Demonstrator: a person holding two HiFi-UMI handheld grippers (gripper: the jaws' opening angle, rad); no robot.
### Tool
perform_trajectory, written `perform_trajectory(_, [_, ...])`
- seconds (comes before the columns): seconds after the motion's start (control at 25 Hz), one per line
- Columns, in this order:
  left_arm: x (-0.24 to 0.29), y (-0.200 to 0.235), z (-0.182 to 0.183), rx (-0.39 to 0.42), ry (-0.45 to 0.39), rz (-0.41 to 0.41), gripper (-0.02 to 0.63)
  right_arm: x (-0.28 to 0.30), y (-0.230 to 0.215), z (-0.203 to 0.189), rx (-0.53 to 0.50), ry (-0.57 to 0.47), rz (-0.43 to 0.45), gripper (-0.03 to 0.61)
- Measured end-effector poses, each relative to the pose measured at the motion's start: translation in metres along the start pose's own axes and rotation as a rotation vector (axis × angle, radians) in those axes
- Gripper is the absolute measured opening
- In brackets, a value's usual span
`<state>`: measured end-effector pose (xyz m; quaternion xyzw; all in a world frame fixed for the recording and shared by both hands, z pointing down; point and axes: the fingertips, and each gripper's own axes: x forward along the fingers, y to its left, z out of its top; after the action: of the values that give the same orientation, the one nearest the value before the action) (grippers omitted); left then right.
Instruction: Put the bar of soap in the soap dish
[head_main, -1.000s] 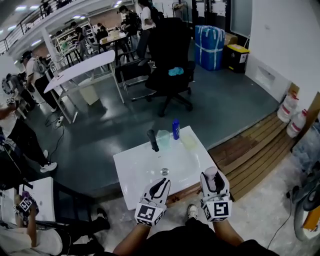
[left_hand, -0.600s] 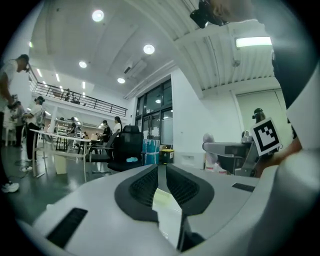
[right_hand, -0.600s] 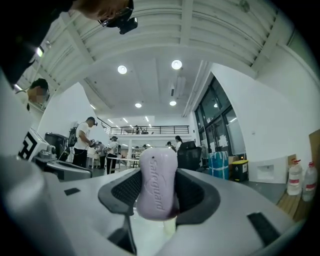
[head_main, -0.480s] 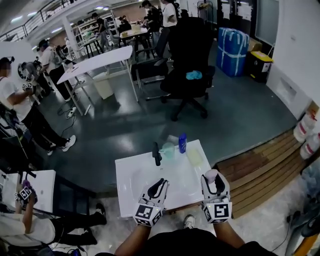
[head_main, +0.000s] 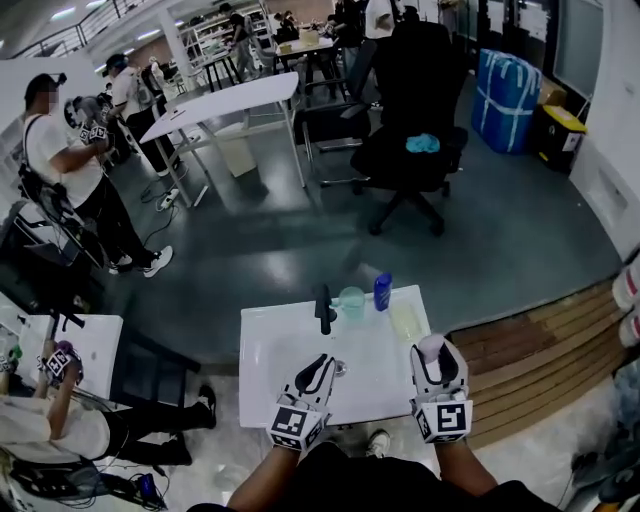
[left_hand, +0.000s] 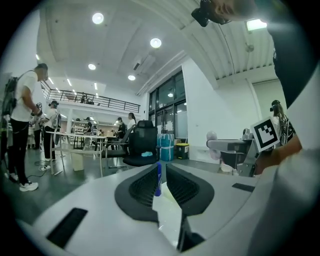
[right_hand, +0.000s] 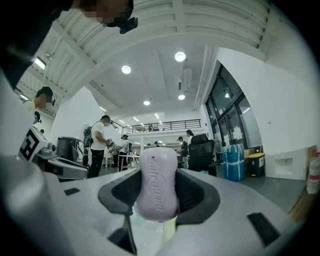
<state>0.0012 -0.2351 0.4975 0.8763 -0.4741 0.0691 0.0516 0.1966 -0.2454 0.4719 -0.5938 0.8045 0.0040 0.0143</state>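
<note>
1. The right gripper (right_hand: 159, 172) is clamped on the bar of soap (right_hand: 158, 192), which stands upright between its 2 jaws, held above the near edge of the white counter (head_main: 275, 345).
2. Over the last second the head view has swung, and the counter now sits closer under both grippers. The yellowish soap dish (head_main: 406, 320) now lies just ahead of the right gripper rather than well beyond it.
3. The left gripper (left_hand: 161, 175) has its jaws only slightly apart with nothing between them. The blue bottle (head_main: 382, 291) shows through the slit.
4. My reading is that the carry is nearly finished. A short reach forward and down to the dish remains, then the release.
</note>
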Motion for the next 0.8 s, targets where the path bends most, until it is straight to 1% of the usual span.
perform_trajectory(0.16, [0.005,0.02,-0.004,0.004,0.015,0.024,0.067,0.023,0.002,-0.009,0.0,0.03,0.02,0.216])
perform_trajectory(0.32, [0.014,0.036,-0.003,0.008,0.022,0.023,0.067,0.043,0.0,-0.012,0.023,0.055,0.004,0.216])
perform_trajectory(0.48, [0.022,0.05,-0.004,0.006,0.016,0.022,0.067,0.058,-0.001,-0.02,-0.015,0.079,0.018,0.216])
perform_trajectory(0.6, [0.027,0.059,-0.008,0.005,0.021,0.026,0.067,0.069,-0.003,-0.029,-0.024,0.097,0.019,0.216])
perform_trajectory(0.68, [0.029,0.063,-0.014,0.0,0.036,0.028,0.067,0.074,-0.004,-0.038,-0.017,0.121,0.017,0.216])
perform_trajectory(0.8, [0.031,0.065,-0.025,-0.012,0.061,0.022,0.067,0.079,-0.007,-0.057,0.006,0.184,0.006,0.216])
